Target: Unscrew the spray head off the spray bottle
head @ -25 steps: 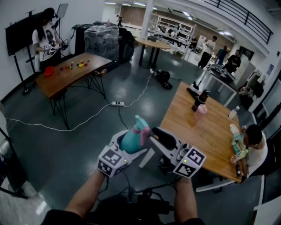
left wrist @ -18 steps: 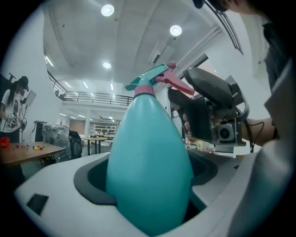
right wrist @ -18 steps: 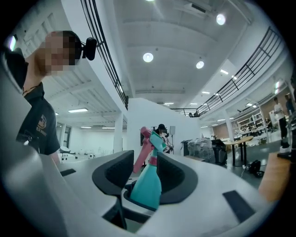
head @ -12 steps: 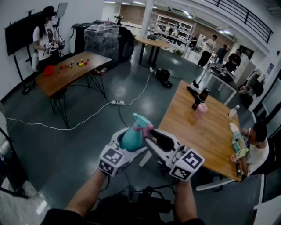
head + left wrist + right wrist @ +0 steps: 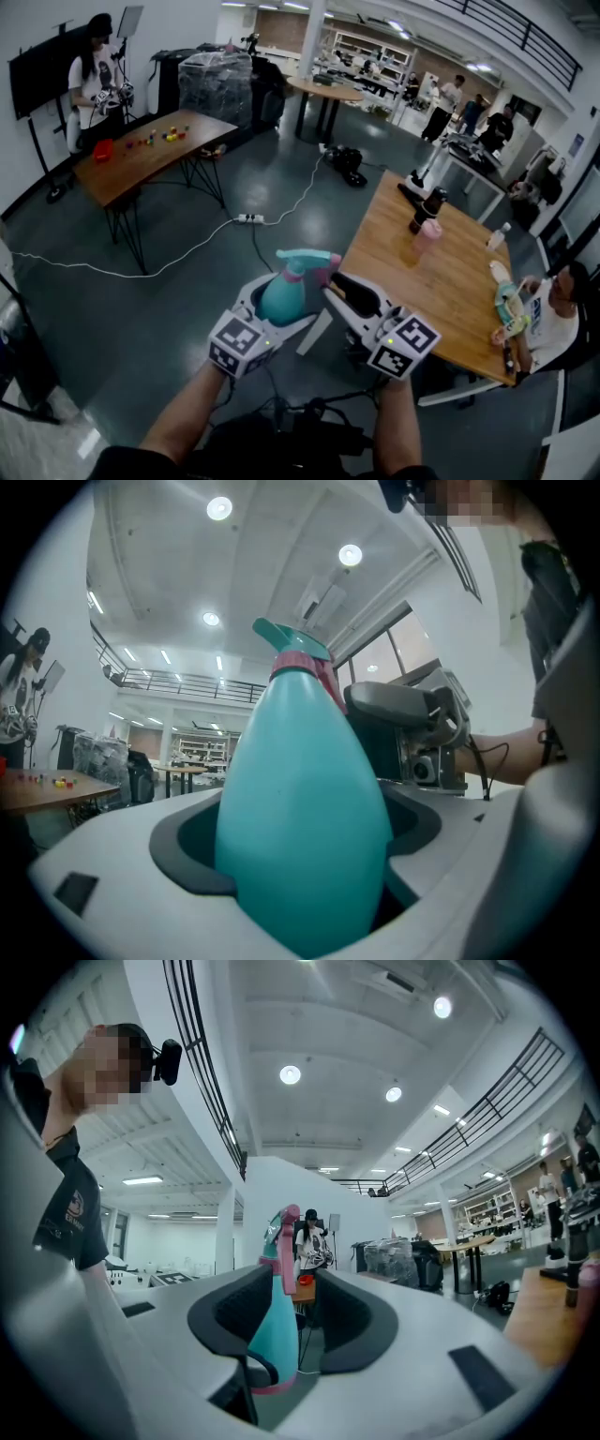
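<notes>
head view: spray bottle (image 5: 283, 296) held mid-air, clamped in left tool (image 5: 279, 311).
light, slick plastic body, likely squashy. spray head (image 5: 307, 262) above left tool sits between right tool (image 5: 298, 1321) jaws, wide, just closing, not gripping; grab at pink collar (image 5: 302, 665).

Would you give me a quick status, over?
Left gripper shut on spray bottle. Right gripper open, fingers just closing round spray head, not clamped. Head attached. Nothing blocking.

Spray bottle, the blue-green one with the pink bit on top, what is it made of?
The spray bottle looks like smooth plastic, matte teal, with soft light spread over its rounded body. Its spray head seems to be moulded plastic too, teal and pink, with crisp edges.
</notes>
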Demonstrator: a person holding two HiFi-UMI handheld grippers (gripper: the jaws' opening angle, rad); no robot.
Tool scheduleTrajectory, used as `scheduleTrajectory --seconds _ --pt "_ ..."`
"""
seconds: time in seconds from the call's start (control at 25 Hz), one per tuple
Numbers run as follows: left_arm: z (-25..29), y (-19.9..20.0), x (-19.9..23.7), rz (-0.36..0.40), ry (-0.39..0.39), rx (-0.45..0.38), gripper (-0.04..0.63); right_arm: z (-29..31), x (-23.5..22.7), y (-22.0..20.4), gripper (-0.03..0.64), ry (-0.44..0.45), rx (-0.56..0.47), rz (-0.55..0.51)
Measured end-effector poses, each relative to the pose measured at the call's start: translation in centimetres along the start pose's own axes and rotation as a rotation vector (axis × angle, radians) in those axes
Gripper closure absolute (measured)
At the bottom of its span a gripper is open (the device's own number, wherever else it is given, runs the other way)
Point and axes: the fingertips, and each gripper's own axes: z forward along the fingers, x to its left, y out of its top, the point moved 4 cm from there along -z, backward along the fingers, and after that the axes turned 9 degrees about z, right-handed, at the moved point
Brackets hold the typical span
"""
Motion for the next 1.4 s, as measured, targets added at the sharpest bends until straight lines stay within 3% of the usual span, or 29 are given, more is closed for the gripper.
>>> scheduleTrajectory --seconds 0.28,0.52,0.92,1.4 --pt "0.1 0.1 0.2 0.004 0.014 0.0 0.153 -0.3 0.0 0.6 0.465 -0.013 -0.035 0.008" --pt "0.5 0.0 0.2 0.031 0.051 0.02 0.153 0.7 2.9 1.4 0.465 0.033 -0.034 -0.002" --pt "1.0 -0.5 -0.2 0.062 0.065 0.061 0.153 3.2 2.2 -0.1 0.463 -0.119 0.004 0.065" --pt "1.7 -1.2 -1.1 0.087 0.044 0.099 0.153 3.7 1.8 -0.4 0.463 -0.132 0.028 0.059"
